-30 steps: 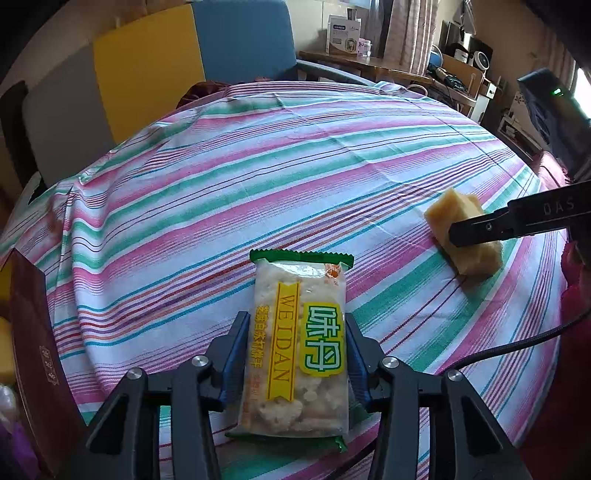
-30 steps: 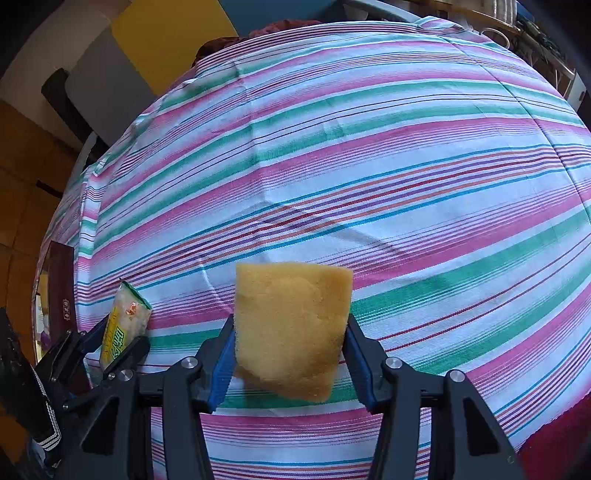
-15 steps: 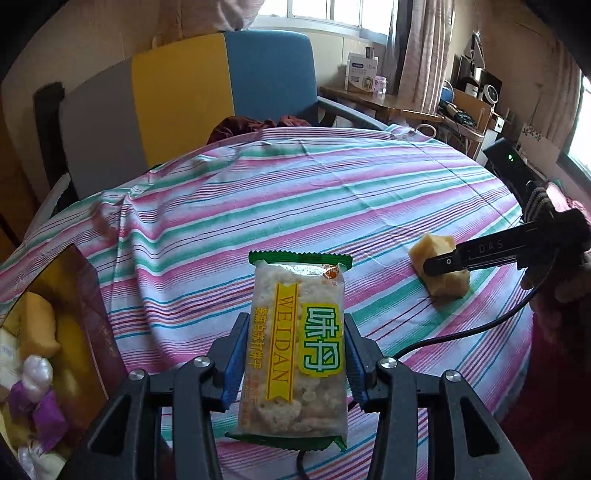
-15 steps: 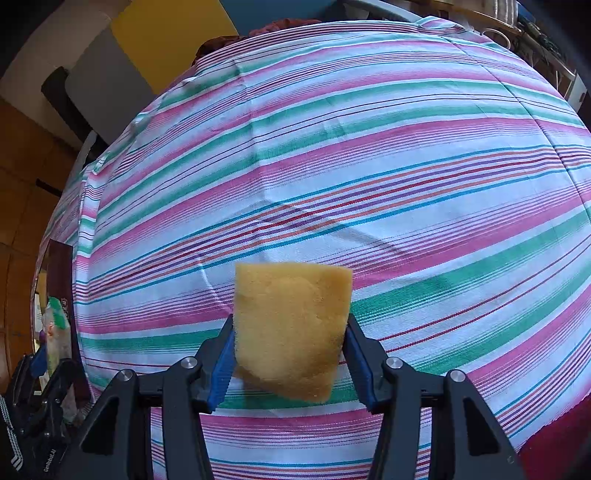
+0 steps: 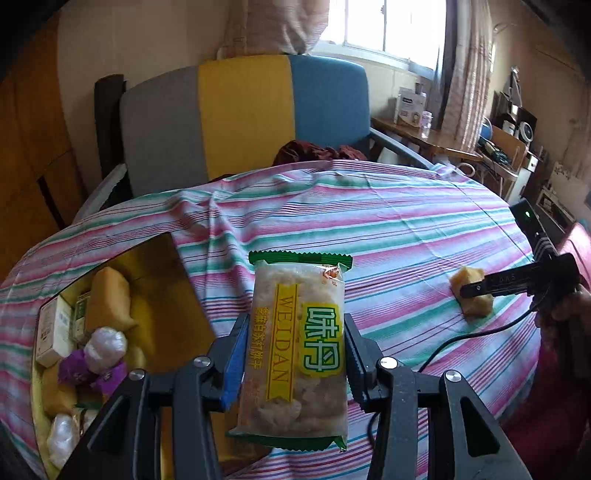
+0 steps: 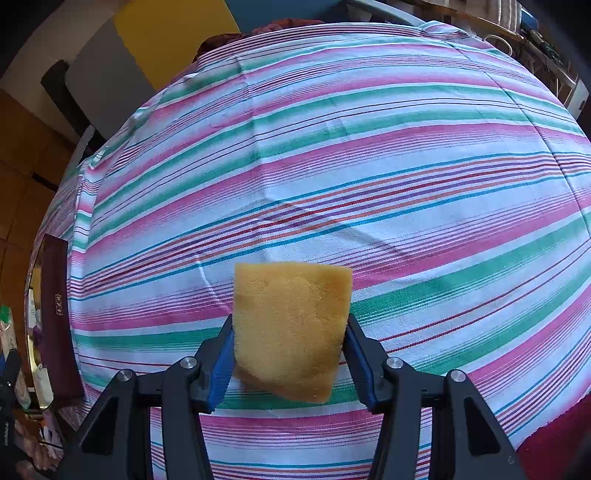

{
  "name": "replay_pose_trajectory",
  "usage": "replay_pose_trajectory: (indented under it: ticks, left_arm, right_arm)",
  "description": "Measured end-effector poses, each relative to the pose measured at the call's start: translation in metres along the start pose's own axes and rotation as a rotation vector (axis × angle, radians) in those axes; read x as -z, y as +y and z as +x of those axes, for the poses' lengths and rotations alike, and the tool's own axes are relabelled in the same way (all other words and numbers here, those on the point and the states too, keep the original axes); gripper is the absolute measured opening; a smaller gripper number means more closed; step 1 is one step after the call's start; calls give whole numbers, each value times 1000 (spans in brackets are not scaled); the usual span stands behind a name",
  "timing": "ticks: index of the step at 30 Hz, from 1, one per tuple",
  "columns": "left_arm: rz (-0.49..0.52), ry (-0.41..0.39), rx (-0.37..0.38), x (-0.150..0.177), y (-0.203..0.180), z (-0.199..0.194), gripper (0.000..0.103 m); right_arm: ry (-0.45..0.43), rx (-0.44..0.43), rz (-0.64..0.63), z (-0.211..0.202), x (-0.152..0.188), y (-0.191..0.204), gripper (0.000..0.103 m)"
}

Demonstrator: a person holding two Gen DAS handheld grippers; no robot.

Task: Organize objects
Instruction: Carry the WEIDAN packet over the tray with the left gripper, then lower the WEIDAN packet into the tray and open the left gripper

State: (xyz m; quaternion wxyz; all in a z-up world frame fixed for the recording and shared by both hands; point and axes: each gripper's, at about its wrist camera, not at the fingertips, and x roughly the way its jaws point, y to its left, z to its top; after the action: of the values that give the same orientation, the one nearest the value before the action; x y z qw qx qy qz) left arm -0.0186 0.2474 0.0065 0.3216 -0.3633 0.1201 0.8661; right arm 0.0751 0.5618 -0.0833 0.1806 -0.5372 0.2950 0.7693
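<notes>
Home living rm: striped tablecloth (image 5: 369, 221), armchair (image 5: 243, 118), curtained window (image 5: 373, 26), cluttered side desk (image 5: 424, 138).

Both grippers are matte black, angular frames with silver round screws and ribbed blue pads: left gripper (image 5: 293, 354), right gripper (image 6: 290, 354). A black cable (image 5: 476, 334) trails from the right one.

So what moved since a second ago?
The left tongs lifted the snack pack up off the cloth and swung left toward the open box. The right tongs stayed put, still squeezing the sponge.
</notes>
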Motion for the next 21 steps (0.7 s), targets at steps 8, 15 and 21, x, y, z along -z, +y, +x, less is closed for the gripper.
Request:
replay_pose_trajectory:
  ticks: [8, 15, 21]
  left_arm:
    - [-137, 25, -5, 14, 55, -11, 47]
    - [-388, 107, 16, 41, 143, -11, 47]
    - [-428, 169, 29, 55, 147, 10, 47]
  right_arm:
    - [-2, 17, -11, 0, 2, 2, 55]
    - [-3, 27, -19, 0, 2, 4, 55]
    - [-3, 29, -19, 0, 1, 5, 55]
